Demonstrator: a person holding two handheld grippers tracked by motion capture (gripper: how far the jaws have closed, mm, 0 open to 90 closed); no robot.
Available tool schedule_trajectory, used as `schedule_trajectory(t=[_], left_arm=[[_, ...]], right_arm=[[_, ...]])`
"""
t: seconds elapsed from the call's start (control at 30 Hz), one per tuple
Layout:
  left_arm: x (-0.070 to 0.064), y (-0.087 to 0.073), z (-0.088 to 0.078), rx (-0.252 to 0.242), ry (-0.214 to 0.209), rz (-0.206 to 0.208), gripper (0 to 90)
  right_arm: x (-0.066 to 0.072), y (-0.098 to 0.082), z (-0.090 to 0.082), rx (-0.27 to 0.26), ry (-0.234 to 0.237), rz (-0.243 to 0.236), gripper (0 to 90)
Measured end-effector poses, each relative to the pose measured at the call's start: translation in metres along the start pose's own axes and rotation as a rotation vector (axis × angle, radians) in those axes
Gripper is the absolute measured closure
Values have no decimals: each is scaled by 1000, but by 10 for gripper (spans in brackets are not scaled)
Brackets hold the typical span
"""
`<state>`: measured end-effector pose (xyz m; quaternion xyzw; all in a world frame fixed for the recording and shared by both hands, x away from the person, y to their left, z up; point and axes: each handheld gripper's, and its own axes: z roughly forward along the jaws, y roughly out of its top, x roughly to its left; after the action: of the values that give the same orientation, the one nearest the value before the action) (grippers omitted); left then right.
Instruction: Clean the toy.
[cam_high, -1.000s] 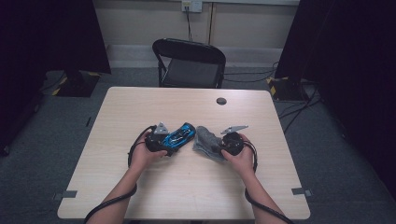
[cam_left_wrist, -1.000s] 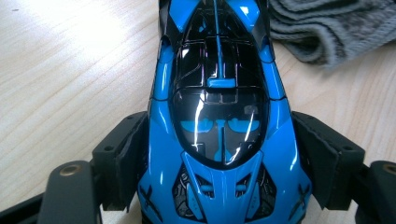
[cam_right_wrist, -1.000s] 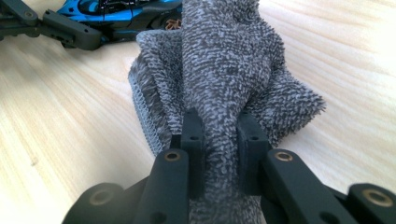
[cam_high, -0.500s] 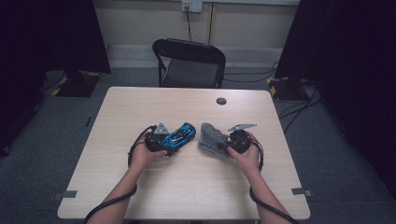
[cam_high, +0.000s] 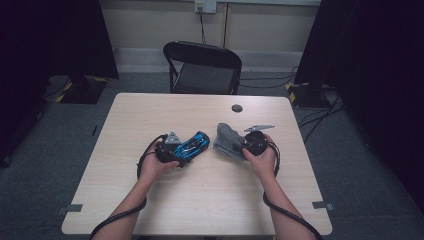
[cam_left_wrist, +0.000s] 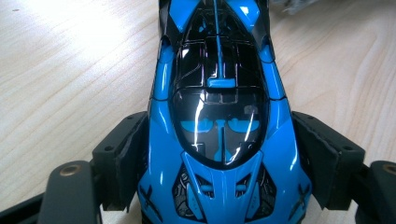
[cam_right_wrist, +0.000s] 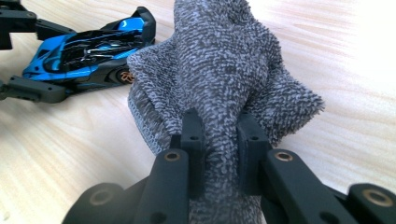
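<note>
A big wooden table (cam_high: 200, 200) stood in the room, and a black folding chair (cam_high: 204, 67) waited at its far side. Two arms came in from the near edge, and each hand held a gripper with a cable trailing back from it.

On the table lay a grey fuzzy cloth (cam_high: 227, 141), a little to the right of the middle. The right gripper (cam_right_wrist: 220, 140) was clenched on it. Its two black jaws pinched a fold of the cloth tight, and the rest of the cloth puffed up in front of them. From above, the right gripper (cam_high: 244, 146) sat at the cloth's right edge.

Just to the left of the cloth sat a blue and black toy car (cam_high: 192, 146), close to it but not touching. The left gripper (cam_left_wrist: 219, 177) was grasping the car. One jaw pressed on each side of the car's body, and the car pointed away along the jaws. From above, the left gripper (cam_high: 181, 151) sat at the car's left end.

A small dark round spot (cam_high: 237, 108) was near the table's far edge.
</note>
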<state>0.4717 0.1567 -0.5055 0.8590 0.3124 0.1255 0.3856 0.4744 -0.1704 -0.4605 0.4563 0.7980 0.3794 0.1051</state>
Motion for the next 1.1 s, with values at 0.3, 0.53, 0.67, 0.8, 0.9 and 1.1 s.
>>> schedule_trajectory(t=[0.3, 0.53, 0.67, 0.8, 0.9, 1.1], left_arm=[[0, 0, 0, 0, 1, 0, 240], [0, 0, 0, 2, 4, 5, 240], [0, 0, 0, 1, 5, 6, 240], [0, 0, 0, 0, 1, 0, 240], [0, 0, 0, 1, 5, 6, 240], [0, 0, 0, 1, 4, 6, 240]], right_arm=[[1, 3, 6, 4, -9, -4, 763], [-8, 19, 16, -20, -67, 29, 764], [-5, 32, 32, -26, -95, 35, 764], [2, 42, 55, -21, -104, 34, 762], [8, 45, 71, -14, -100, 17, 760], [21, 45, 89, 11, -52, -33, 760]])
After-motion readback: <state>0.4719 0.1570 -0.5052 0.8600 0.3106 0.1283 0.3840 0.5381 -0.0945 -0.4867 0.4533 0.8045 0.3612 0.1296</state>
